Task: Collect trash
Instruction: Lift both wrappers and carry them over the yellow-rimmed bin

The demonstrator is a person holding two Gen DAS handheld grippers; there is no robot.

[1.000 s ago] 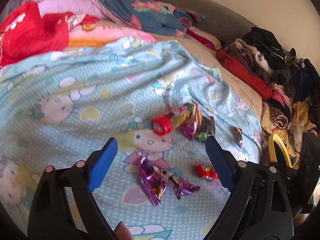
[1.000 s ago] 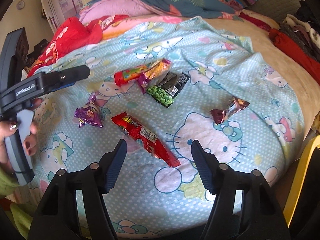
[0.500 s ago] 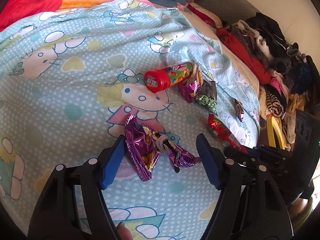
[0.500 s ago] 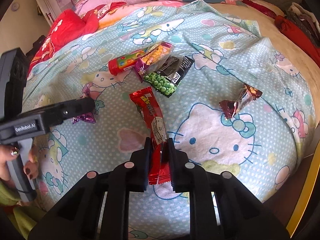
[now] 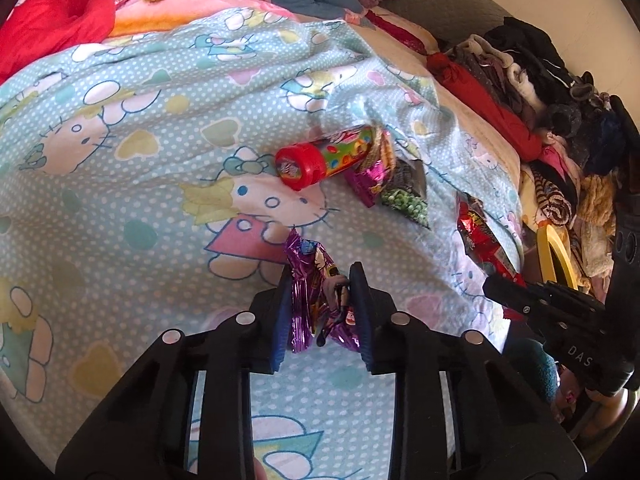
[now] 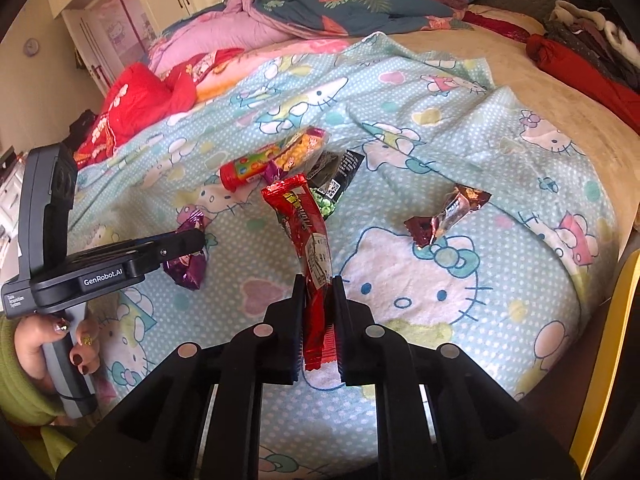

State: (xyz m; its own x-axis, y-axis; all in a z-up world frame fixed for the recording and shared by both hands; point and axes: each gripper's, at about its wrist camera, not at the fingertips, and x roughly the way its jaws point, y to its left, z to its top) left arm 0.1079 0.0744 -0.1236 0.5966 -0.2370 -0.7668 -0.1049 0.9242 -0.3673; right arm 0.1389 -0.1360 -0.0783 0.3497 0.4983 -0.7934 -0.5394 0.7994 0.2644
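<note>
Crinkling purple foil wrapper (image 5: 310, 280), shiny

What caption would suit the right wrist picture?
Right gripper pinches a red wrapper above the blue cartoon-cat blanket strewn with trash.

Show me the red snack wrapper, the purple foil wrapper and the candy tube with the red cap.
red snack wrapper (image 6: 306, 220), right wrist view, printed middle.
purple foil wrapper (image 5: 310, 276), left wrist view, crinkled middle.
candy tube (image 5: 298, 166), left wrist view, red cap.
</note>
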